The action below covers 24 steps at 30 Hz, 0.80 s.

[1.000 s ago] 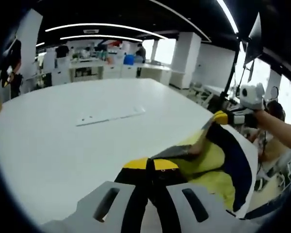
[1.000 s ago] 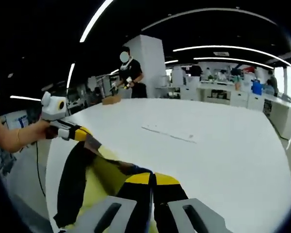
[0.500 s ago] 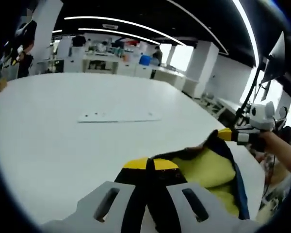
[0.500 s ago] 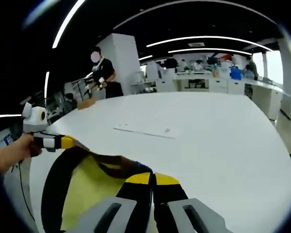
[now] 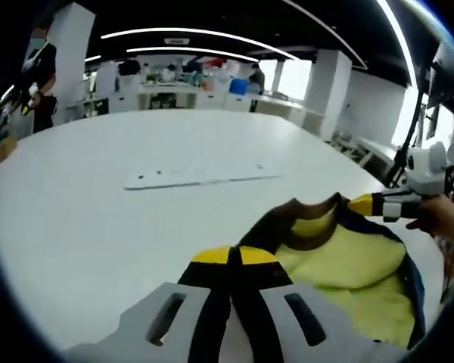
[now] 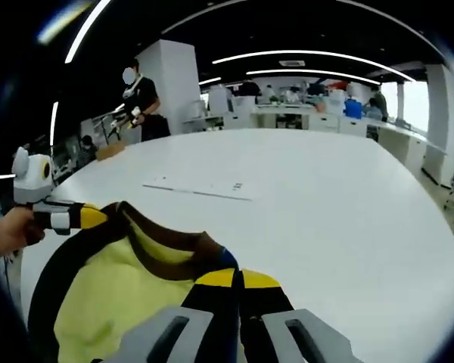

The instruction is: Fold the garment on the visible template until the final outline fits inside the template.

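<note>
- The garment [image 5: 340, 265], yellow with dark trim and a brown collar, was held up between the two grippers, in the lower right of the left gripper view and the lower left of the right gripper view.
- The left gripper [image 5: 234, 255] had its fingers pressed together, pinching one top corner of the garment at the bottom middle of its own view.
- The right gripper [image 6: 238, 278] had its fingers pressed together too, pinching the other top corner at the bottom middle of its view.
- Each gripper also showed in the other view, at the far end of the collar edge, held by a hand [image 5: 450, 223].
- The collar edge ran straight from one gripper to the other, so the long line of the garment went side to side between them. Neither gripper looked nearer to it; both were right on it.
- The template [image 5: 200, 175] was a pale long strip lying flat on the white desk [image 5: 76, 227], ahead of both grippers and well apart from the garment.
- I think the garment needed to be carried forward and laid down by the template.
- The desk had lots of open room all around the strip.
- A person [image 6: 140, 102] stood at the far edge of the desk, in the upper left of the right gripper view, well away.
</note>
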Tool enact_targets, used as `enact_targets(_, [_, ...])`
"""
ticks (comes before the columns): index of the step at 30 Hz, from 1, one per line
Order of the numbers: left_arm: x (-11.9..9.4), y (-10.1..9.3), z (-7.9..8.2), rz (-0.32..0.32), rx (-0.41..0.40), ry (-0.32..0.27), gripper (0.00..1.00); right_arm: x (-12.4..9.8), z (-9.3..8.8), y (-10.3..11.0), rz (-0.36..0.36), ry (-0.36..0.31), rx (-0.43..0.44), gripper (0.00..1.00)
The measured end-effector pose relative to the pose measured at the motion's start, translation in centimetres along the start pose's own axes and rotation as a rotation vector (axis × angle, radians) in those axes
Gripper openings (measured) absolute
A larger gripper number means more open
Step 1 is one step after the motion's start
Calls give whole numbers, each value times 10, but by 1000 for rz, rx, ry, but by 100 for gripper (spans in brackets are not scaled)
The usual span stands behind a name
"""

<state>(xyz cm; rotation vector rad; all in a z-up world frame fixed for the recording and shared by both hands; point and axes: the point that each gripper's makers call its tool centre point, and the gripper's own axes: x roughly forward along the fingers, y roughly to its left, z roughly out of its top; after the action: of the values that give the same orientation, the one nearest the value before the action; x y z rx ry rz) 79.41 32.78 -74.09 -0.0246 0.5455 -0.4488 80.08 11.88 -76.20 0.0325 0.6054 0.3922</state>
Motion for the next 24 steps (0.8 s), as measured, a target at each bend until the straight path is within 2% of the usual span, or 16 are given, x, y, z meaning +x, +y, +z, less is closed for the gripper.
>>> enact_targets(3, [2,5,2,7,61,0,8,3,-1,1,8,5,6,0])
enact_targets(5, [1,6,4,7,67,-2,14,3,2,3,10,-4,-21,0])
enact_targets(10, [-5,6,14,-18,41,-43,24,-7,19,12,60,-45,-25,22])
enact_targets(14, [-15,2,23,-31,19,-70,36,-16,17,26,133,-17,-2,37])
enact_targets(16, [-22,-3,24,-41,49,-73,40,-22,14,30,146,3,-27,44])
enact_targets(19, [-33,-12,23,-73,79,-62,46,-34,12,43,222,23,-9,55])
enact_targets(20, [-36,-15,22,-83,85,-58,48,-38,13,45,232,22,-16,58])
enact_targets(24, [-50,-26,16,-131,131,-38,58,-58,12,58,283,39,-136,70])
